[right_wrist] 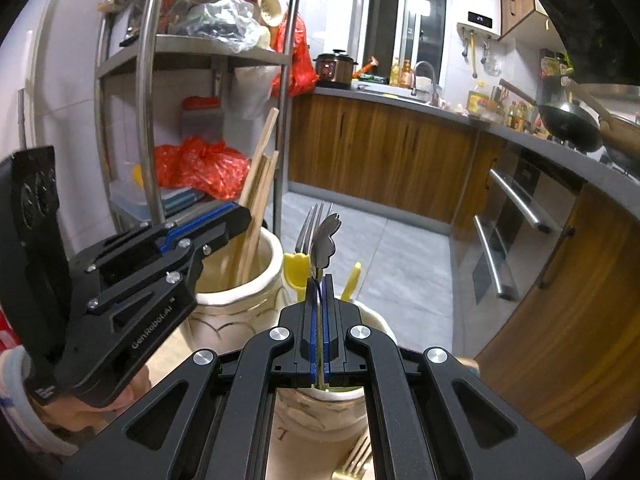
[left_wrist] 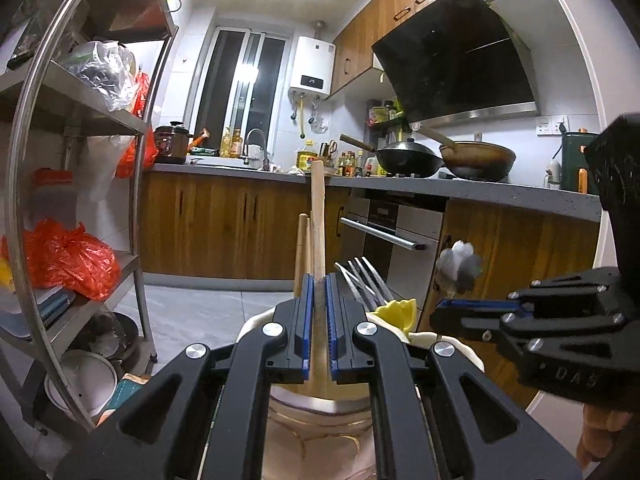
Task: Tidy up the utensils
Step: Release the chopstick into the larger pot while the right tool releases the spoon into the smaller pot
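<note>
- The left gripper (left_wrist: 318, 280) has its blue pads pressed together on a wooden stick (left_wrist: 318, 216) that stands upright out of a cream jar (right_wrist: 240, 280).
- In the right wrist view that jar sits on the left, just beside a second cream jar (right_wrist: 372, 312); the left gripper (right_wrist: 236, 216) reaches over its rim among the wooden chopsticks (right_wrist: 256, 184) leaning there.
- The right gripper (right_wrist: 319, 280) is pinched on the thin stem of a metal utensil (right_wrist: 326, 236) with a scalloped, flower-like end, which rises just above the second jar.
- That second jar already holds forks (right_wrist: 310, 224), tines up, and yellow plastic pieces (right_wrist: 296, 272).
- So the sorting looks well along: wooden sticks together in one jar, metal and plastic items in the other.
- Both held items appear to be going into their jars and are not yet released; letting go is probably what is left for them.
- A gold fork (right_wrist: 358, 456) shows at the near bottom edge, below the second jar; whether it lies loose and still needs putting away I cannot tell.
- Further out are the steel shelf rack (right_wrist: 152, 80) on the left and the counter with woks (left_wrist: 412, 156) on the far right; no other loose utensils are plainly seen.
</note>
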### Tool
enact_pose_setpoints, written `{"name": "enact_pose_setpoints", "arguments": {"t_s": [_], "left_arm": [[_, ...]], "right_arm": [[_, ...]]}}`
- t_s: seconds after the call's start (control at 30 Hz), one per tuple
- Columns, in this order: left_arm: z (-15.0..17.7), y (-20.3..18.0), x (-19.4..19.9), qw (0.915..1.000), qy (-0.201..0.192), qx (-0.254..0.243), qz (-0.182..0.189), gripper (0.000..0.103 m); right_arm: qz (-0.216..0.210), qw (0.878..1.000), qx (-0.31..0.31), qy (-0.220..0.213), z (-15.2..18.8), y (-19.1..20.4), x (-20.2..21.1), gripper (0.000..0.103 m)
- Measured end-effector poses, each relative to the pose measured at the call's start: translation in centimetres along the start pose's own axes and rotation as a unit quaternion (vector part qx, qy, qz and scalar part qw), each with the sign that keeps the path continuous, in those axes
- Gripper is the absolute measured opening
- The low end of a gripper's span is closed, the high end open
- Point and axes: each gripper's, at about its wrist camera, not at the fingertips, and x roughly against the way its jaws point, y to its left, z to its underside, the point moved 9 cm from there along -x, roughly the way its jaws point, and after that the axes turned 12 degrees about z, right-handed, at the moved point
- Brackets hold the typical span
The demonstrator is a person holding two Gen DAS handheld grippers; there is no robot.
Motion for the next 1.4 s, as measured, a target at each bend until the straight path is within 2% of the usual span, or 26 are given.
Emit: {"name": "enact_pose_setpoints", "arguments": {"t_s": [0.2, 0.33, 0.53, 0.6, 0.67, 0.83, 0.9, 1.03, 1.17, 1.4], "left_arm": [[-0.1, 0.0, 0.0, 1.0, 0.006, -0.001, 0.0, 0.007], [-0.3, -0.3, 0.1, 1.0, 0.006, -0.001, 0.002, 0.022], [-0.5, -0.5, 0.5, 1.0, 0.003, -0.006, 0.003, 0.025], [-0.6, -0.5, 0.7, 1.0, 0.002, -0.003, 0.004, 0.028], [-0.7, -0.4, 0.9, 1.0, -0.001, -0.002, 0.004, 0.034], [-1.0, -0.3, 1.5, 1.0, -0.004, 0.0, 0.005, 0.042], [-1.1, -0.3, 1.7, 1.0, -0.004, 0.001, 0.005, 0.044], [-1.4, -0.1, 2.3, 0.9999, -0.008, 0.007, 0.005, 0.054], [-1.4, 0.1, 2.8, 0.9999, -0.006, 0.013, 0.004, 0.059], [-1.2, 0.1, 3.2, 0.9998, 0.001, 0.018, 0.003, 0.061]], "right_arm": [[-0.007, 1.0, -0.008, -0.004, -0.2, 0.4, -0.3, 0.004], [-0.01, 1.0, -0.014, -0.005, -0.1, 0.5, -0.8, 0.004], [-0.011, 1.0, -0.018, 0.001, 0.3, 0.6, -1.4, 0.006], [-0.013, 1.0, -0.02, 0.001, 0.4, 0.6, -1.5, 0.014], [-0.011, 1.0, -0.019, 0.0, 0.4, 0.7, -1.4, 0.017], [-0.014, 1.0, -0.02, -0.003, 0.5, 0.7, -1.1, 0.021], [-0.015, 1.0, -0.019, -0.005, 0.5, 0.7, -0.8, 0.026], [-0.013, 1.0, -0.016, -0.01, 0.6, 0.7, -0.3, 0.034], [-0.014, 1.0, -0.016, -0.013, 0.7, 0.7, 0.1, 0.039], [-0.015, 1.0, -0.012, -0.018, 0.8, 0.8, 0.7, 0.049]]}}
